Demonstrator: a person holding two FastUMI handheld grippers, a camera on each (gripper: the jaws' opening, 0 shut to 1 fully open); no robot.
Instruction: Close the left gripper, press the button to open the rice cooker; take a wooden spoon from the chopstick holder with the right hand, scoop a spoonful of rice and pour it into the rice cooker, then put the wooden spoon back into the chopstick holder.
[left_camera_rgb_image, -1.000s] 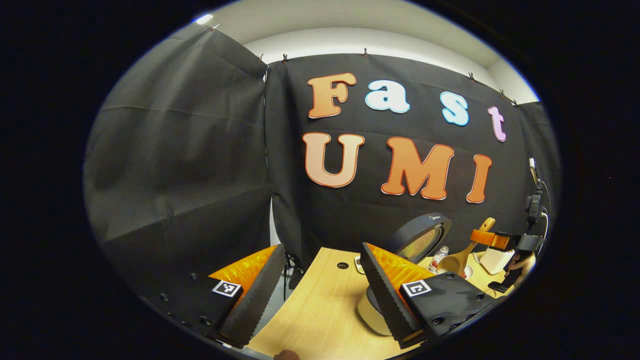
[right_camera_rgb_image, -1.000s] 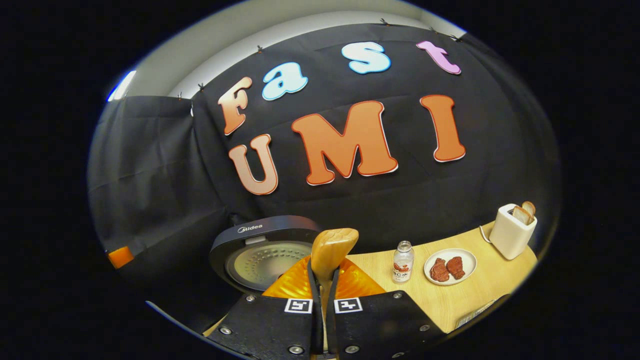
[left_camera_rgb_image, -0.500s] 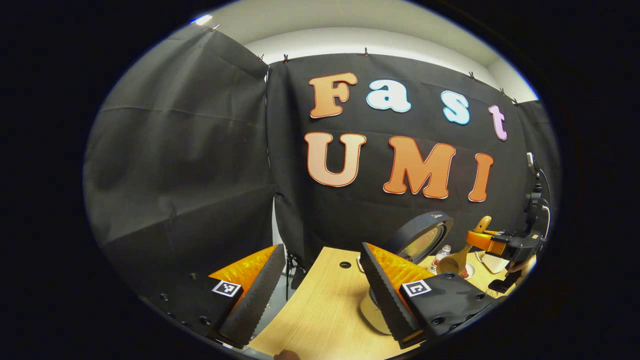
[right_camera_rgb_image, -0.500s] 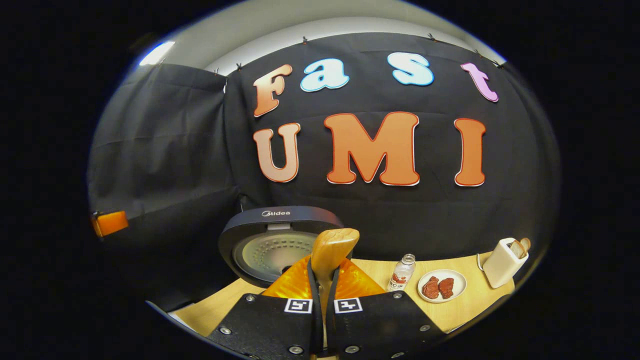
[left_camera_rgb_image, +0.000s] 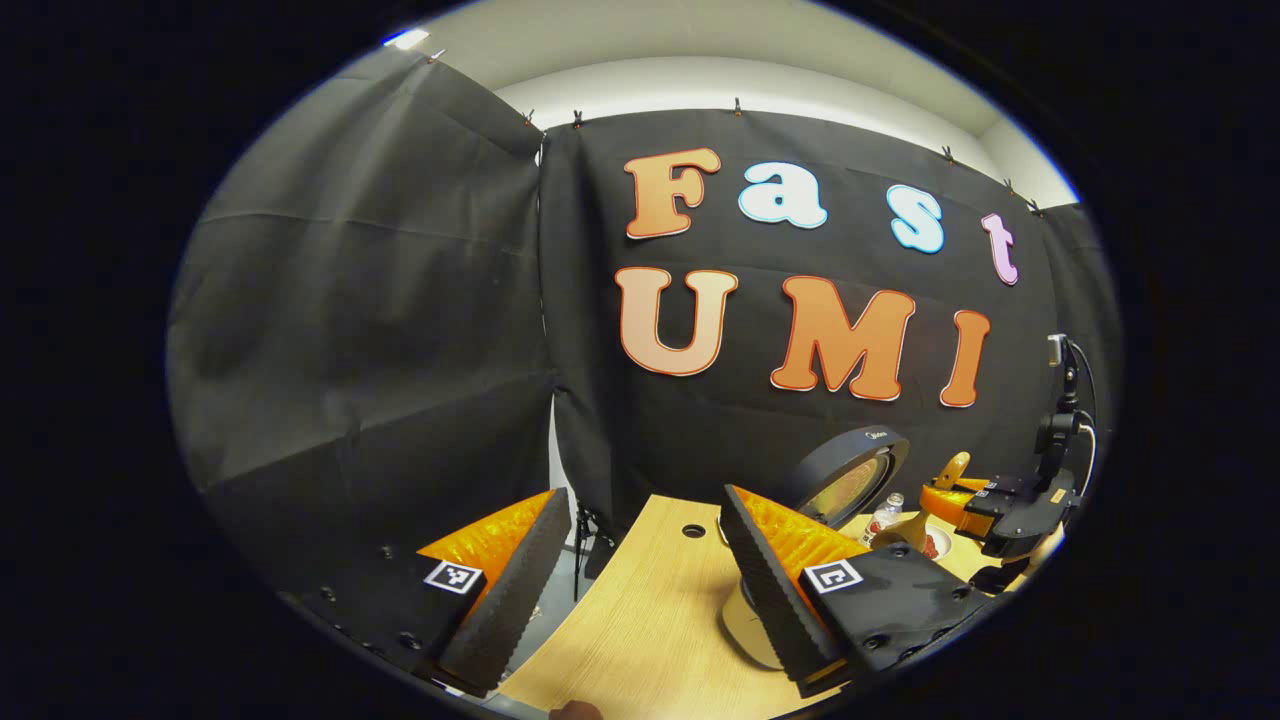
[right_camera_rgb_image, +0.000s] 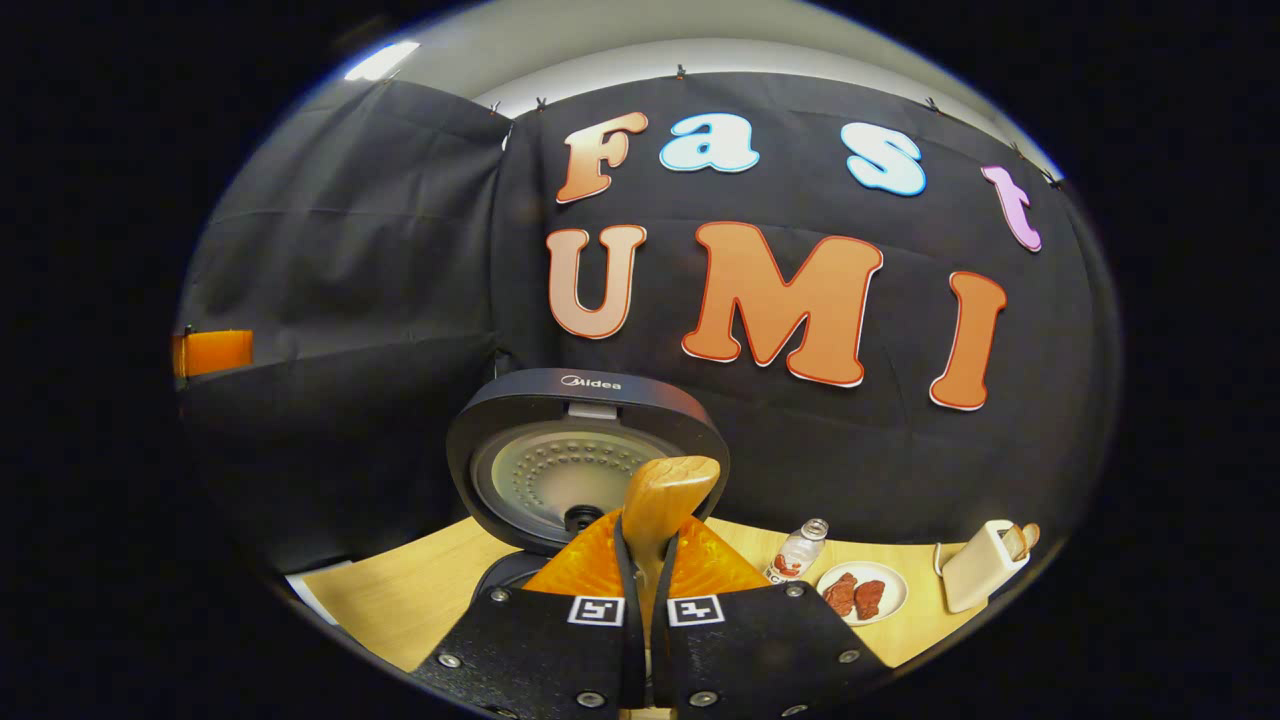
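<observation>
Spoon in hand, cooker lid up

Right tongs (right_camera_rgb_image: 645, 560) pressed together on the handle of the pale wooden spoon (right_camera_rgb_image: 665, 495), handle end sticking up between the fingers; seen from the left gripper view, same right tongs (left_camera_rgb_image: 950, 497) well off to the side, spoon bowl (left_camera_rgb_image: 905, 527) hanging low over the light wood tabletop (left_camera_rgb_image: 640, 620), likely tipped that way for scooping or pouring. Whether any rice lies in the bowl: too small to tell. Round dark rice cooker lid (right_camera_rgb_image: 588, 455) standing fully raised just behind the spoon, so button step judged done and the pot left free for the rice. Left tongs (left_camera_rgb_image: 640, 575) spread wide, gripping nothing, held back above the tabletop edge, apparently out of the way. Off to the far side: small clear bottle (right_camera_rgb_image: 795, 550), white plate with reddish pieces (right_camera_rgb_image: 888, 608), cream toaster holding bread (right_camera_rgb_image: 980, 565). Chopstick holder not made out.
</observation>
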